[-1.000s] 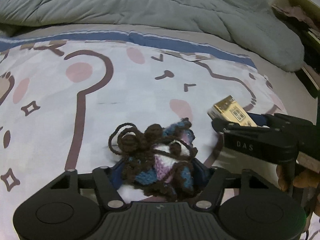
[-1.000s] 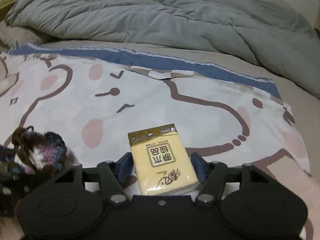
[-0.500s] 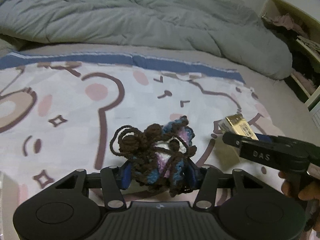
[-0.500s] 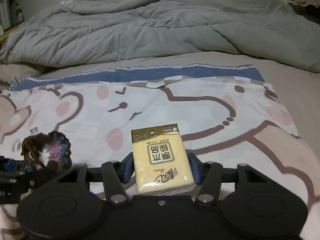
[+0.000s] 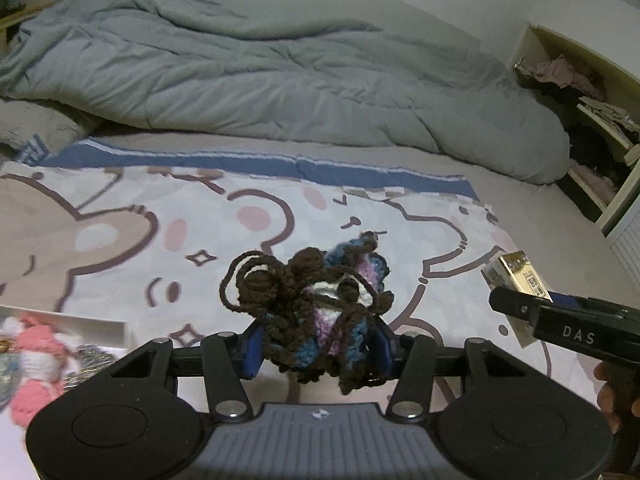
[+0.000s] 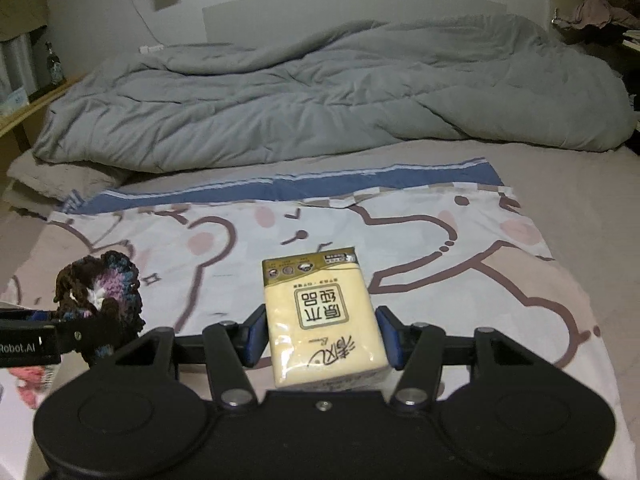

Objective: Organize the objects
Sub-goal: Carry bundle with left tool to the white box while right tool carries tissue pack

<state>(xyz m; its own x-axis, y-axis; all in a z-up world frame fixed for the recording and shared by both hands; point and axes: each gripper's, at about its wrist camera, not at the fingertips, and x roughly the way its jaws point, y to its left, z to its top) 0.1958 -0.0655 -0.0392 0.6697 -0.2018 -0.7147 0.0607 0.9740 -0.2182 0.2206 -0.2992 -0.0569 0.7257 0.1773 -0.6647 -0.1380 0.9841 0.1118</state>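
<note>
My left gripper (image 5: 318,344) is shut on a crocheted yarn piece (image 5: 316,304), brown, blue, purple and white, held above the cartoon-print sheet (image 5: 200,240). It also shows at the left of the right wrist view (image 6: 100,300). My right gripper (image 6: 320,336) is shut on a yellow tissue pack (image 6: 320,312), lifted above the sheet. The pack shows at the right of the left wrist view (image 5: 516,280).
A white box edge (image 5: 80,322) at the lower left holds a pink and white crocheted toy (image 5: 36,356). A grey duvet (image 6: 320,96) lies bunched across the back of the bed. Shelves with clothes (image 5: 580,92) stand at the right.
Both grippers have risen and pulled back from the sheet, each carrying its object. The white box with the pink toy has come into view at the lower left.
</note>
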